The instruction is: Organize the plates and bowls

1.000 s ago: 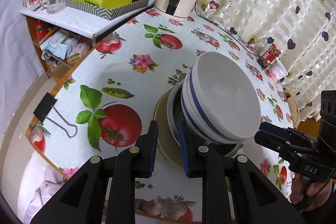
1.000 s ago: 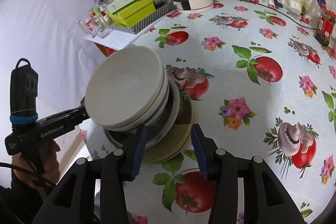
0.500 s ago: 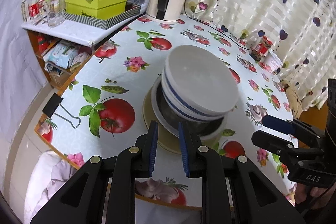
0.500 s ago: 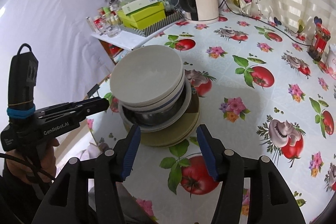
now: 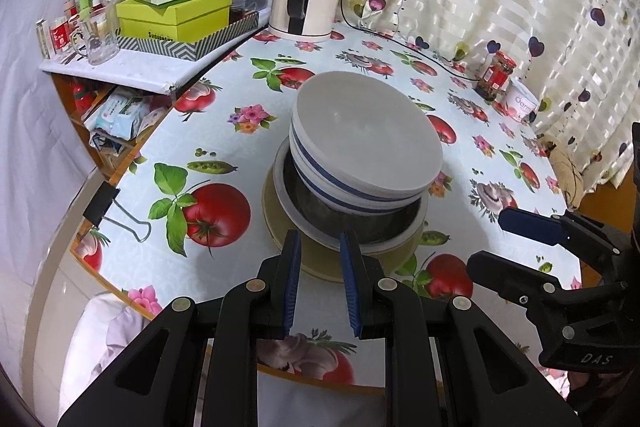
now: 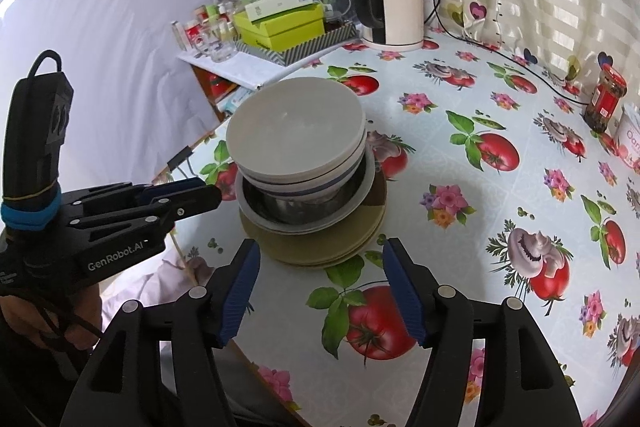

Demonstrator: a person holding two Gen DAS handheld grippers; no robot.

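Note:
A stack of dishes stands near the table's front edge. White bowls with a blue band sit on top. Under them is a metal bowl in a white plate, on an olive plate. My left gripper is just in front of the stack, jaws a little apart and empty. My right gripper is wide open and empty, just short of the olive plate. Each gripper shows in the other's view, the right one and the left one.
The table has a fruit-print cloth. A kettle stands at the back, its cord along the curtain. A red-lidded jar and a white tub stand at the far right. A cluttered shelf with green boxes is on the left. A binder clip grips the table edge.
Both grippers have drawn back from the stack toward the table's front edge. The right gripper's jaws have opened wider. The stack has stayed in place.

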